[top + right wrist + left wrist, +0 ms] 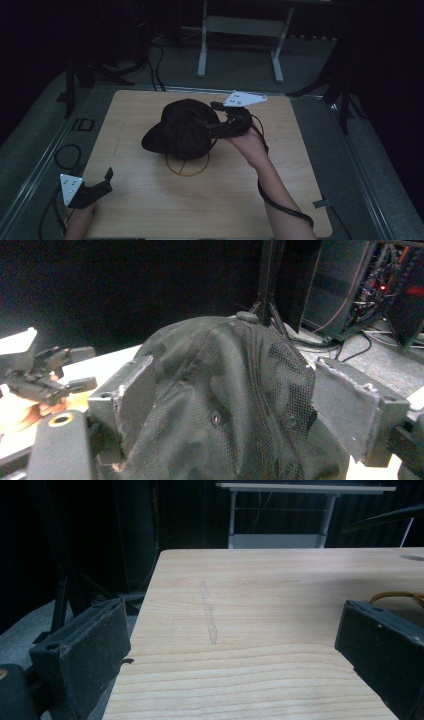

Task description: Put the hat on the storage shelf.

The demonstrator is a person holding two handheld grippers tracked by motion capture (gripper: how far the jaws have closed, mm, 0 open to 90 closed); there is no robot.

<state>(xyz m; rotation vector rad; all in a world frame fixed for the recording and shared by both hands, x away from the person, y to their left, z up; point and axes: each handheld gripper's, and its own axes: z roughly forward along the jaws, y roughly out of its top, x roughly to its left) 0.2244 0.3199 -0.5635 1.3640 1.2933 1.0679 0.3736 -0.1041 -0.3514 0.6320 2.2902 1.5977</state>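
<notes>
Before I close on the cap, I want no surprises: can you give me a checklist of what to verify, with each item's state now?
1. Right tongs open: ok, the jaws stand apart.
2. Black cap between those jaws: ok, in the right gripper view its mesh back fills the gap.
3. Grip made: not ok, the jaws have not closed.
4. Cap over the drawn circle: ok, it covers the circle's upper part.
5. Left tongs out of the way: ok, open at the table's near left corner, holding nothing.
6. Cap lying flat on the table: cannot tell.
</notes>
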